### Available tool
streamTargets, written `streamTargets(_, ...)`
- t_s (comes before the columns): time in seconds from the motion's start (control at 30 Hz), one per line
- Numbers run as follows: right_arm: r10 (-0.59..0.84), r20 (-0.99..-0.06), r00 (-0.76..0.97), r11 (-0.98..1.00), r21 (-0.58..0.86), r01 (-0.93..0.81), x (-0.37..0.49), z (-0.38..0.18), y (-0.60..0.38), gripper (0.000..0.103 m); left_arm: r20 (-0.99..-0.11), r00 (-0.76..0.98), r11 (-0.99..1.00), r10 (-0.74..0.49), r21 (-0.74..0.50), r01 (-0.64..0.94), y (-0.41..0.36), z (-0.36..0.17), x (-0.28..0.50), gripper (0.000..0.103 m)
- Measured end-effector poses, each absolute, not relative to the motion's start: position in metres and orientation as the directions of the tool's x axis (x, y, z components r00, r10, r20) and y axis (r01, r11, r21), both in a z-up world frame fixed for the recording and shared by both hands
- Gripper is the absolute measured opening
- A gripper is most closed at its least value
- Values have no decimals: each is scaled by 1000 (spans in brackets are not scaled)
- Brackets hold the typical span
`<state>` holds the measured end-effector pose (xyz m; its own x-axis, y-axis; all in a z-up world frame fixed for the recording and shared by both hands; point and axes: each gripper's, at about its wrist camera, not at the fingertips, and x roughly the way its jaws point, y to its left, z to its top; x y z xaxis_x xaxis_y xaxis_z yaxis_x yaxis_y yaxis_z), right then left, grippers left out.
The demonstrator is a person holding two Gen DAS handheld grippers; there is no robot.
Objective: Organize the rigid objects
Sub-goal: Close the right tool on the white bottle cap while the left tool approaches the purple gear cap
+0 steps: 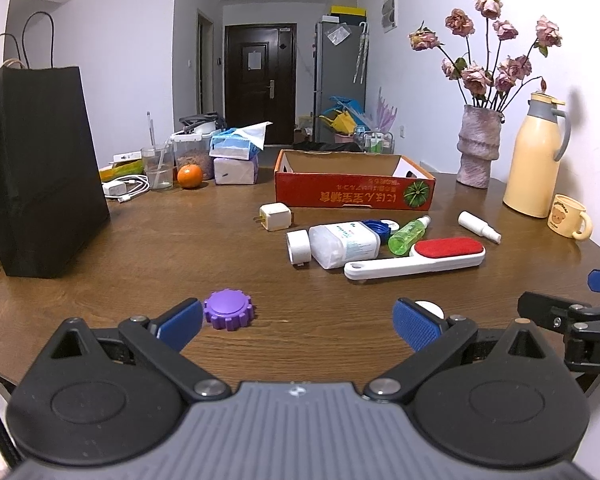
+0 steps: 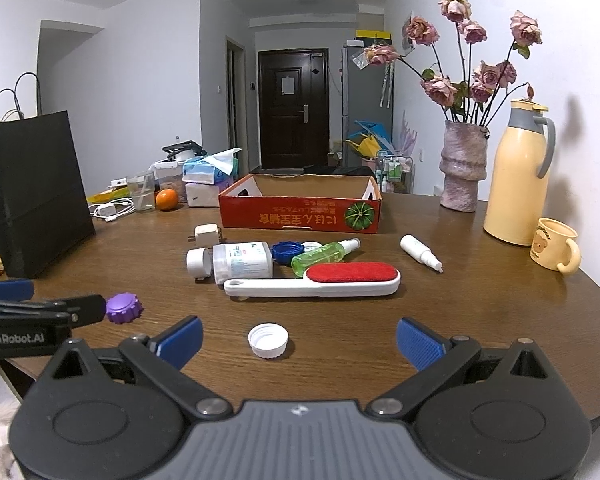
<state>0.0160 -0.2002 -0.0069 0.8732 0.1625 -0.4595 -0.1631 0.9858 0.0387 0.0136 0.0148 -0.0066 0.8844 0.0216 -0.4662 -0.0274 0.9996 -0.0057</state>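
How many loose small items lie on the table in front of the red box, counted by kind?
Bottles: 3 (large white bottle, green spray bottle, small white spray bottle)
Loose caps: 4 (purple, white screw cap, blue, white bottle cap)
Lint brush: 1
Charger plug: 1
Total: 9

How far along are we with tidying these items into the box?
Nothing looks done: the red box shows no items inside, though its floor is hidden. Both grippers, left and right, are open and hold nothing. The purple cap, white cap, lint brush and bottles remain on the table.
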Motion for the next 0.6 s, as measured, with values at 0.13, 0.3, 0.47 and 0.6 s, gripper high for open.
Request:
streamTargets(0.13, 167, -472, 866, 985, 35, -171, 26, -11, -198, 103, -472, 881, 999, 31, -7, -38, 18, -11, 20, 103)
streamTargets(0.3, 170, -492, 854, 984, 35, -176, 39, -18, -195, 103, -484, 874, 999, 41, -8, -51, 24, -17, 31, 103)
streamTargets(0.47, 174, -517, 838, 983, 37, -181, 53, -25, -192, 103, -504, 862, 998, 44, -16, -60, 30, -24, 44, 103)
streamTargets(0.6, 174, -540, 824, 983, 39, -182, 66, -31, -189, 103, -525, 850, 997, 47, -23, -68, 36, -30, 55, 103)
